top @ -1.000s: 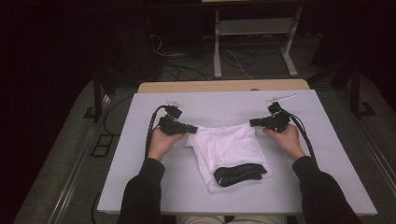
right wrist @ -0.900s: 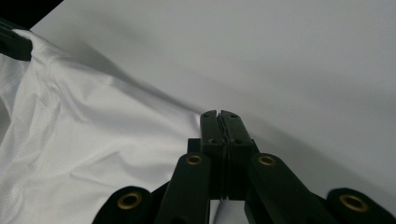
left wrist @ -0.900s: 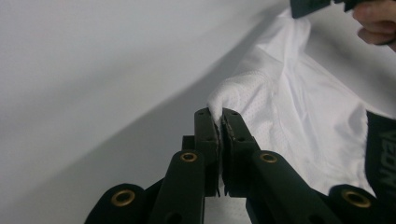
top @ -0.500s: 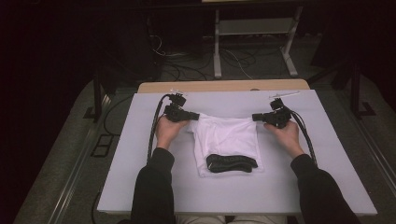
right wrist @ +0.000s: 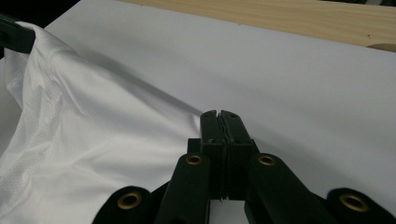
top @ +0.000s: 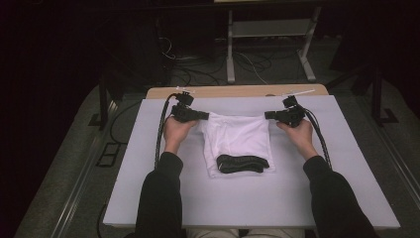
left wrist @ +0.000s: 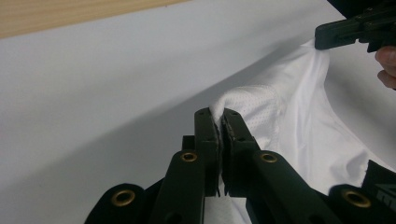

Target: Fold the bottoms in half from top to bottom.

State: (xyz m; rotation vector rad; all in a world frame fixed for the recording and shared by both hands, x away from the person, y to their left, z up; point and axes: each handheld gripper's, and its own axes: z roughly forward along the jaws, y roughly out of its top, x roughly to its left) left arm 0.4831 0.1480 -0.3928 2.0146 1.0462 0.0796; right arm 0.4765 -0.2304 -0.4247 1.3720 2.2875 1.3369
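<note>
Left side: my left forearm comes up from the bottom edge in a dark sleeve, the hand wrapped round the left gripper [top: 204,115], which lies low over the white table [top: 148,168] and points toward the middle. Its cable loops back along the table's left part. In the left gripper view its jaws stand pressed together on a bunched corner of the white garment [top: 238,139], with mesh cloth showing between and just past the tips.

Centre: the garment lies on the far half of the table, between my two hands. Its far edge is pulled into a nearly straight line from one gripper to the other, while the near part lies flat in folded layers. A black band [top: 242,163] rests across the near end of the cloth, touching it, well apart from both grippers.

Right side: my right forearm mirrors the left, the hand holding the right gripper [top: 267,115] level and pointing inward. In the right gripper view its jaws are closed tight, a thin edge of the cloth caught between them.

Surroundings: a strip of wooden tabletop [top: 237,91] shows beyond the white surface; behind it stands a pale metal frame [top: 270,34] on a dark floor with loose cables. Nothing stands between the grippers and the cloth.
</note>
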